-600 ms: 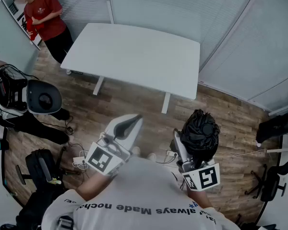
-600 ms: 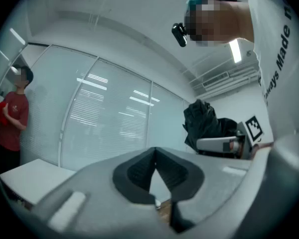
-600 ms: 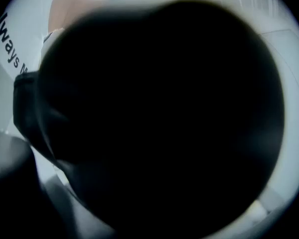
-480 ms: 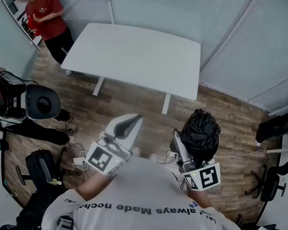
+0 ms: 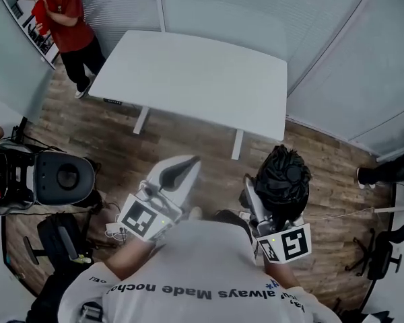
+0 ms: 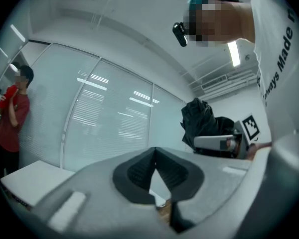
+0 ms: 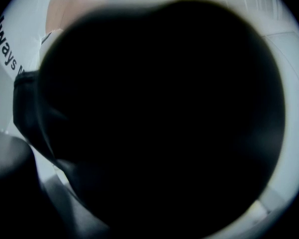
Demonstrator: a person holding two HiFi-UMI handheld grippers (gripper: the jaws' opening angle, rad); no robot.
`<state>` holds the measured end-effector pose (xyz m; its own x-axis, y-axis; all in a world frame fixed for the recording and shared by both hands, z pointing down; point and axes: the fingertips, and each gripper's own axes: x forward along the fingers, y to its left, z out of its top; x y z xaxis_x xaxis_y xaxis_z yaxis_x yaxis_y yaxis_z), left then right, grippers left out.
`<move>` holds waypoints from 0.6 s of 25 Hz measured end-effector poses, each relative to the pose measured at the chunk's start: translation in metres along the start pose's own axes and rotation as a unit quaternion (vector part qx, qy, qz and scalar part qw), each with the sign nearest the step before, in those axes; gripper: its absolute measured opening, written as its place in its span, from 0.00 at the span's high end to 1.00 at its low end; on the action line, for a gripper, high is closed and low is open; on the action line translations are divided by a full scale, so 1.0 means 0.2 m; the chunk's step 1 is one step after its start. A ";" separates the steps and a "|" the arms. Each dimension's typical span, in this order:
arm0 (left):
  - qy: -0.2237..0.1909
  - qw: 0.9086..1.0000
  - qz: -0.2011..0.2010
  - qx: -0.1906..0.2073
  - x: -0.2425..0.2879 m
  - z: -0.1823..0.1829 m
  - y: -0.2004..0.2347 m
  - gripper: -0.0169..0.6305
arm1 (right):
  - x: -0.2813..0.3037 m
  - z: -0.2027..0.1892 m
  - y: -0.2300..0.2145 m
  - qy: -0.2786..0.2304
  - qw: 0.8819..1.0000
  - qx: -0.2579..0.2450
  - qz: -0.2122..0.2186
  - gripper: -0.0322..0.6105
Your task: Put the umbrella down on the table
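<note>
The umbrella [image 5: 283, 180] is black, folded and bundled, and my right gripper [image 5: 269, 204] is shut on it, holding it over the wooden floor short of the white table [image 5: 195, 73]. Only the jaw on its left side shows; the bundle hides the other. In the right gripper view the umbrella [image 7: 159, 113] fills nearly the whole picture with black. My left gripper [image 5: 178, 170] is shut and empty, pointing toward the table's near edge. Its dark pads [image 6: 139, 171] meet at the tips in the left gripper view, where the umbrella [image 6: 202, 121] shows at the right.
A person in a red shirt [image 5: 64, 22] stands by the table's far left corner. A round-seated chair [image 5: 64, 177], a black bag [image 5: 60, 237] and floor cables [image 5: 111, 227] lie at the left. Black chairs [image 5: 384, 247] stand at the right. Glass walls with blinds close the back.
The table has come slightly nearer in the head view and the chair at the left has slid right. The person in red has shifted. Both grippers keep their pose; the umbrella stays held.
</note>
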<state>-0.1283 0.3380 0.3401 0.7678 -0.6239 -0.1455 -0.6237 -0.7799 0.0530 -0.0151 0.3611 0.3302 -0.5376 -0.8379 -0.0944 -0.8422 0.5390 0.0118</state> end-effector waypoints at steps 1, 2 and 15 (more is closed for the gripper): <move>-0.002 1.000 0.000 0.001 -0.01 0.01 0.01 0.97 | 0.01 0.00 0.01 0.000 1.000 0.001 -0.001 0.57; -0.002 1.000 0.000 0.001 -0.02 0.01 0.02 0.97 | 0.02 0.00 0.02 0.001 1.000 0.002 -0.001 0.57; 0.007 1.000 0.004 0.000 0.20 -0.04 0.17 0.97 | 0.19 -0.04 -0.22 -0.004 1.000 0.010 0.002 0.57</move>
<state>-0.1172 0.2864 0.3432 0.7643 -0.6314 -0.1312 -0.6303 -0.7744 0.0549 0.0010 0.3059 0.3341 -0.5406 -0.8349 -0.1032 -0.8389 0.5442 -0.0080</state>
